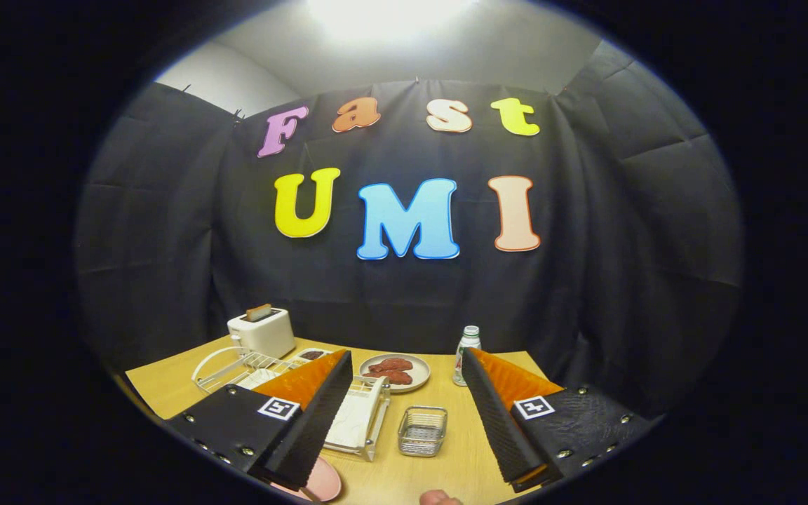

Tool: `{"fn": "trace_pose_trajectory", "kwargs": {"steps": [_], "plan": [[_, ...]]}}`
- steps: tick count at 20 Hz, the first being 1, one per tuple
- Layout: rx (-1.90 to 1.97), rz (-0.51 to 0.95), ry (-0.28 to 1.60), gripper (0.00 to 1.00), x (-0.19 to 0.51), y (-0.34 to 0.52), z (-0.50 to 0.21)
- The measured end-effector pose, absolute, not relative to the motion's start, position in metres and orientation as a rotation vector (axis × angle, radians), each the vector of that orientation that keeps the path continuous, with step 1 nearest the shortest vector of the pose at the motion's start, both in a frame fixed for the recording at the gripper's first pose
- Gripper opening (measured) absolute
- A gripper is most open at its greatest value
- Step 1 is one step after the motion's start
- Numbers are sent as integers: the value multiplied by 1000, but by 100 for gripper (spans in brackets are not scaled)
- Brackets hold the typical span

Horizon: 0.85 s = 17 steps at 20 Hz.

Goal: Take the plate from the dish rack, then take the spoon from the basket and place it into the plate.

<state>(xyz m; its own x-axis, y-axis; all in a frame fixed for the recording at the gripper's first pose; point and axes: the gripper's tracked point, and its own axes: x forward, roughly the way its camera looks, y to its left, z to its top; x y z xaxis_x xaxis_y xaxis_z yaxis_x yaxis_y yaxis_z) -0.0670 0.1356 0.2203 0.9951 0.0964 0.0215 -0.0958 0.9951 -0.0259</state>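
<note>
1. My gripper (pixel 407 365) hangs above the wooden table (pixel 460 456) with its fingers spread wide apart and nothing between them.

2. The dish rack (pixel 358 414) sits just ahead of my left finger, partly hidden behind it. It looks like a white frame with slots. I cannot tell from here whether a plate stands in it.

3. A pink plate (pixel 325 482) lies flat on the table below my left finger, at the near edge. I judge this to be the task's plate, already out of the rack, though the finger covers most of it.

4. The small wire basket (pixel 422 430) stands between my fingers, just right of the rack. I cannot make out a spoon inside; the mesh is too small to read.

5. Beyond are a dish of reddish food (pixel 395 372), a small bottle (pixel 466 355), a white toaster (pixel 261 332) and a white wire rack (pixel 232 366).

6. A fingertip (pixel 439 497) shows at the near table edge.

7. Risks as I see them: the basket is light, so a slanted reach for the spoon could tip it or drag it along. Closing on the mesh rim instead of the handle would lift the basket as well. The pink plate sits near the table edge, so a nudge from my left finger could push it off. The bottle near my right finger could topple if I swing wide.
</note>
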Motion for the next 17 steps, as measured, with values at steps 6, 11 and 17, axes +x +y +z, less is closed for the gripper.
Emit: {"fn": "trace_pose_trajectory", "kwargs": {"steps": [6,11,17], "plan": [[-8,55,3,96,-31,53,143],[78,25,8,96,4,8,71],[38,19,60,96,29,4,0]]}}
